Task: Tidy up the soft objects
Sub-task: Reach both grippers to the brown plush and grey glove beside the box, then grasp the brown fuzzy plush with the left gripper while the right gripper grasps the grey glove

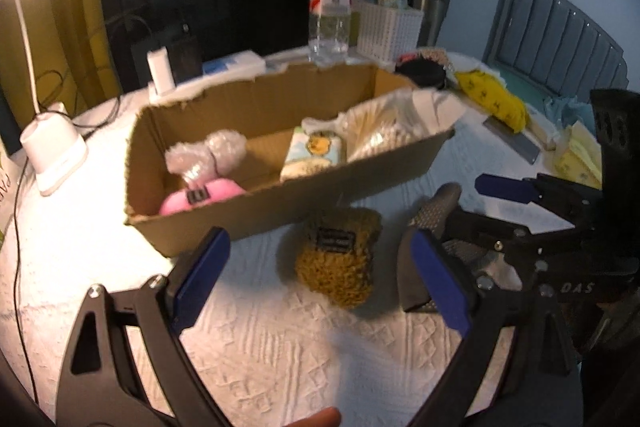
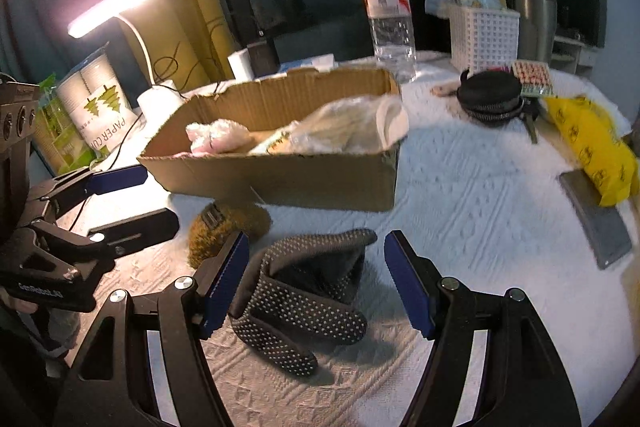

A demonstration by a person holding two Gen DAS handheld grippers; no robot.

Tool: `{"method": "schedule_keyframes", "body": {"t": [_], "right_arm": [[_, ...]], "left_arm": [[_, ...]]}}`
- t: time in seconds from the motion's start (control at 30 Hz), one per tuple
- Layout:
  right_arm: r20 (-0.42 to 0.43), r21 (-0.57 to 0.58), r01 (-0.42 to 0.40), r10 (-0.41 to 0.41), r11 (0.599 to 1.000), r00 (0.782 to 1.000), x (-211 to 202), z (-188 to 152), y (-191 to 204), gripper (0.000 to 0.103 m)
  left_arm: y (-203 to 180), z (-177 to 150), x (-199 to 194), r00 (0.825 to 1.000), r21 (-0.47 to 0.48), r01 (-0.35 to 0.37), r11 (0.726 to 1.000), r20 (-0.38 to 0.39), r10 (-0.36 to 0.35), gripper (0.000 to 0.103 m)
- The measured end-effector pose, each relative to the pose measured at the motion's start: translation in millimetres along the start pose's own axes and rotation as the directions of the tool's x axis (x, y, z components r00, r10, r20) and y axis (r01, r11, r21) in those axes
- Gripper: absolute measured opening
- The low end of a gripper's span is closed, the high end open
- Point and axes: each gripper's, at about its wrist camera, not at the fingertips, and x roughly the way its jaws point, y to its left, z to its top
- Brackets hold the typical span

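Observation:
A brown cardboard box [image 1: 280, 211] [image 2: 280, 183] lies on the white cloth. It holds a pink soft toy [image 1: 202, 199], a fluffy white item [image 1: 204, 157], a printed tissue pack [image 1: 314, 153] and a clear bag [image 1: 384, 131]. A brown knitted pouch [image 1: 338, 263] [image 2: 228, 227] lies in front of the box. A grey dotted glove [image 2: 304, 299] [image 1: 440, 215] lies beside it. My left gripper [image 1: 324, 275] is open, its fingers either side of the pouch. My right gripper [image 2: 316, 283] is open, its fingers either side of the glove.
A water bottle [image 1: 330, 3], a white basket [image 1: 388, 31], a black round case [image 2: 490, 95], a yellow bag [image 2: 592, 147] and a grey flat item [image 2: 600, 223] stand behind and right. A desk lamp [image 1: 52, 151] and a paper cup pack [image 2: 96, 103] stand left.

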Motion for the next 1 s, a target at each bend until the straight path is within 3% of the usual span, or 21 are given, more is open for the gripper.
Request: {"method": "schedule_keyframes", "body": {"t": [0.27,0.57,0.6,0.67,0.73,0.8,0.83,1.0], "right_arm": [[-0.057,0.009,-0.020,0.020,1.000,0.998,18.0,-2.8,-5.4,0.073],[-0.097,-0.001,-0.050,0.050,0.999,0.994,30.3,-3.2,-5.4,0.072],[-0.099,-0.006,-0.057,0.056,0.998,0.994,30.9,-2.8,-4.0,0.067],[-0.101,-0.017,-0.074,0.072,0.997,0.992,31.2,-2.5,-0.6,0.056],[-0.101,-0.023,-0.088,0.086,0.996,0.991,31.4,-2.6,3.1,0.045],[-0.091,-0.036,-0.085,0.082,0.996,0.992,29.8,-2.9,6.4,0.041],[-0.091,-0.044,-0.090,0.086,0.995,0.992,29.2,-3.2,8.8,0.034],[-0.072,-0.062,-0.082,0.077,0.995,0.994,18.0,-3.7,15.5,0.029]], "left_arm": [[-5.5,-1.6,30.5,0.997,0.031,-0.037,0.999,-0.072,0.039,0.092],[-6.7,-10.6,54.1,0.990,0.057,-0.015,0.998,-0.137,0.023,0.090],[-7.5,-11.0,55.5,0.990,0.062,-0.014,0.998,-0.139,0.022,0.082],[-9.7,-12.5,55.3,0.991,0.077,-0.010,0.997,-0.132,0.020,0.078],[-11.8,-12.8,53.8,0.992,0.084,0.008,0.996,-0.128,0.003,0.068],[-15.4,-12.9,51.7,0.993,0.100,0.011,0.995,-0.122,0.001,0.051],[-17.4,-13.3,50.4,0.993,0.108,0.014,0.994,-0.122,-0.001,0.051],[-16.4,-14.9,39.5,0.995,0.099,0.035,0.994,-0.101,-0.025,0.046]]}}
